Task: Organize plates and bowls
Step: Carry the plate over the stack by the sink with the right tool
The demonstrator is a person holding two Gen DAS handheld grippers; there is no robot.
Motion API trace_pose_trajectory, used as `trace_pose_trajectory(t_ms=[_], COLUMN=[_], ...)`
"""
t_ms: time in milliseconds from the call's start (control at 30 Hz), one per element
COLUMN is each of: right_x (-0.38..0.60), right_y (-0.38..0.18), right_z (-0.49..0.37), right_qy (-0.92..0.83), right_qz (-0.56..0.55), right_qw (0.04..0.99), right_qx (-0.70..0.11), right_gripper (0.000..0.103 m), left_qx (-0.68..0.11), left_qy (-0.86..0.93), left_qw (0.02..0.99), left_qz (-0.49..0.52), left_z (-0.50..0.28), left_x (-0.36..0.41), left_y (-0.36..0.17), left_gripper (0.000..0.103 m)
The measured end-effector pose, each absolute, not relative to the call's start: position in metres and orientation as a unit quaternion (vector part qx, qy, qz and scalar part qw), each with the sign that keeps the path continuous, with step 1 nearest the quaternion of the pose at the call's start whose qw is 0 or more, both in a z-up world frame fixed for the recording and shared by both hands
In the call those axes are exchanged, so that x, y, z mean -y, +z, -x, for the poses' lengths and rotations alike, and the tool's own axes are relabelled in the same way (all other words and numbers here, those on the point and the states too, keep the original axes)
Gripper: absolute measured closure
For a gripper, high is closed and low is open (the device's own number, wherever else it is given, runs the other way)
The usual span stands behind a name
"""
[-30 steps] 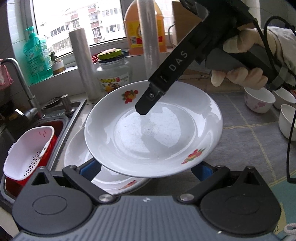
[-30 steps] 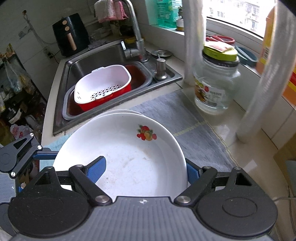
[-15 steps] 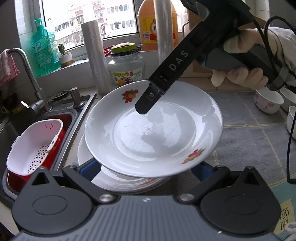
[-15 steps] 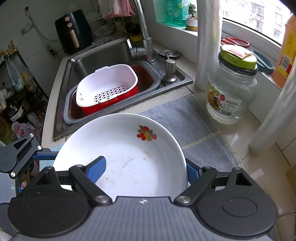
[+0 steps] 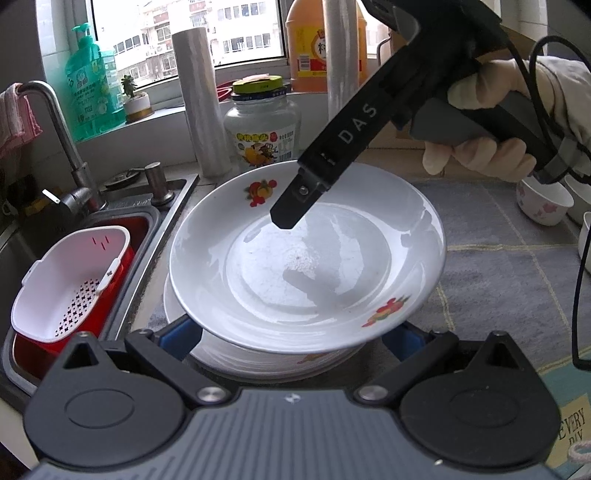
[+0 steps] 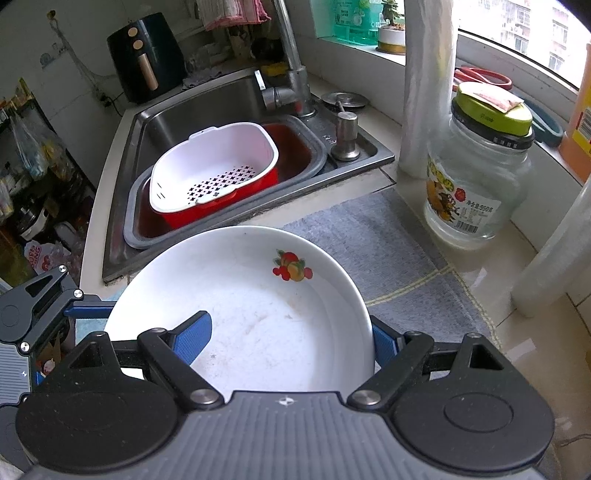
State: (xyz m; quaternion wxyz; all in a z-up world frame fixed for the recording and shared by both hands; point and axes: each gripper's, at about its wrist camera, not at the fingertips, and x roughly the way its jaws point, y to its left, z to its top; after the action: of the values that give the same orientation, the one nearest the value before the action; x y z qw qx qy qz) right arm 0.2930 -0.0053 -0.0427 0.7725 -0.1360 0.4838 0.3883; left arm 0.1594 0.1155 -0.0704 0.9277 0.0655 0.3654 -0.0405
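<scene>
Two grippers are engaged: a glazed, slippery, breakable plate (image 5: pixel 306 258), best gripped by opposite rims, is clamped by the left gripper (image 5: pixel 291 332) and right gripper (image 6: pixel 291 332) above stacked plates (image 5: pixel 258 363) at the counter's sink edge.

Daylight came through a wide window (image 5: pixel 192 33) above the sill (image 6: pixel 491 66) — apartment blocks showed outside. A steel sink (image 6: pixel 207 107) sat in the corner of the pale counter (image 6: pixel 476 266), where a grey mat (image 6: pixel 388 243) lay — white walls (image 6: pixel 74 33) behind.

plates (image 5: pixel 306 258): 2 | bowls (image 5: pixel 543 205): 3 | rolls (image 5: pixel 201 99): 2 | jar (image 5: pixel 263 122): 1
</scene>
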Motion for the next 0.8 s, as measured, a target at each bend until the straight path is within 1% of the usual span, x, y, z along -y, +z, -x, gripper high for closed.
trace_pose_trajectory(t_ms=[800], right_x=[-0.001], right_y=[-0.06], right_z=[-0.296], right_qy=[0.374], right_qz=[0.149], right_qw=[0.766], right_qx=[-0.5], right_gripper=[0.012], left_qx=[-0.391], left_qy=[-0.053], left_qw=[0.917], left_qz=[-0.052], left_z=[-0.17], left_x=[-0.123], left_y=[-0.079], left_gripper=[0.001])
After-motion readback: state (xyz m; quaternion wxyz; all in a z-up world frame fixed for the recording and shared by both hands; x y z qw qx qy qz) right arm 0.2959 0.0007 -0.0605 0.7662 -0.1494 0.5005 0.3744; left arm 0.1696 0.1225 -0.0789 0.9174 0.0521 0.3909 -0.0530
